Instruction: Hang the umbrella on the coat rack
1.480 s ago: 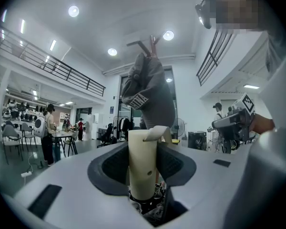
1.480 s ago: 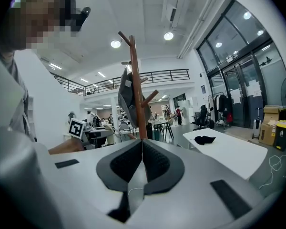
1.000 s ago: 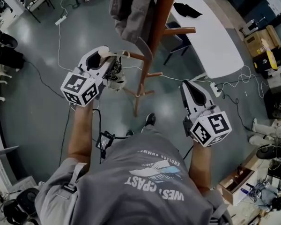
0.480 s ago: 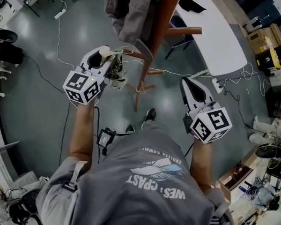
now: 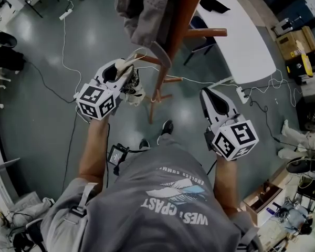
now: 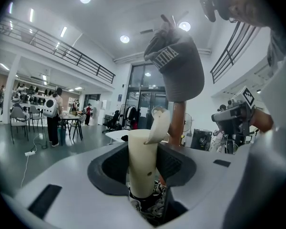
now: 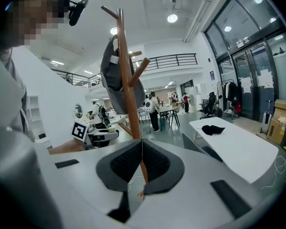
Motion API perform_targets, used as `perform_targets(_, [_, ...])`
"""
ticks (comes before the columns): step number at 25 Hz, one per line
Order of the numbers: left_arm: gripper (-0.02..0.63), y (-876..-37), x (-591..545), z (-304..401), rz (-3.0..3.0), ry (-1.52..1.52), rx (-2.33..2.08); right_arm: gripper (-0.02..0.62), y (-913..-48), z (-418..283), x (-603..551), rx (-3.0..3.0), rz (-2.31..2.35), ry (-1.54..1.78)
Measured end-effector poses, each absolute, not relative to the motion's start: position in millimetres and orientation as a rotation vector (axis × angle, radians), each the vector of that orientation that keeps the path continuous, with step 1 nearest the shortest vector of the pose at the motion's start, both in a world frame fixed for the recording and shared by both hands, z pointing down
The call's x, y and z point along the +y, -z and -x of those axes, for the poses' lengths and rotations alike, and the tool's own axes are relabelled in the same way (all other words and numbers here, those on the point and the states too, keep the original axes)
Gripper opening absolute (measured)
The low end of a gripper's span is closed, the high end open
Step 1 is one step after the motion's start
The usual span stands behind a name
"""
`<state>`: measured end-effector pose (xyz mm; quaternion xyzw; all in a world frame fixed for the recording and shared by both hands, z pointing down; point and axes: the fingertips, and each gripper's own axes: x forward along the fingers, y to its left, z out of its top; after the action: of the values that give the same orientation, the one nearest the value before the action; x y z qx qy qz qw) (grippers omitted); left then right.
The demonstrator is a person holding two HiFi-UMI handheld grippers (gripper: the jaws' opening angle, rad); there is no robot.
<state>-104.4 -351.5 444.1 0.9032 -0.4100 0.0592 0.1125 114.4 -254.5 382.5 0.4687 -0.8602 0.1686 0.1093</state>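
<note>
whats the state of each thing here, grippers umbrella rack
left gripper: fingers shut on the umbrella handle
right gripper: fingers shut, empty
umbrella: folded, held by its handle, not hung yet
coat rack: upright, grey cap hanging on it

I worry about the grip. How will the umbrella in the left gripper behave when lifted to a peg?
The umbrella handle looks smooth and stiff, so it might twist in the left gripper. Its strap looks limp and probably won't hold open for a coat rack peg.

Coat rack point(image 5: 181, 14) top beyond upper edge
</note>
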Motion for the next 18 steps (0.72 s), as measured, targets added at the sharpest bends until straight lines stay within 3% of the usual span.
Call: perform_targets(18, [0.169, -461.9, -355.7, 95.5, -2.634, -0.223, -1.140, 0.029, -393.5, -105.8, -247.5, -2.502, -1.365, -0.525])
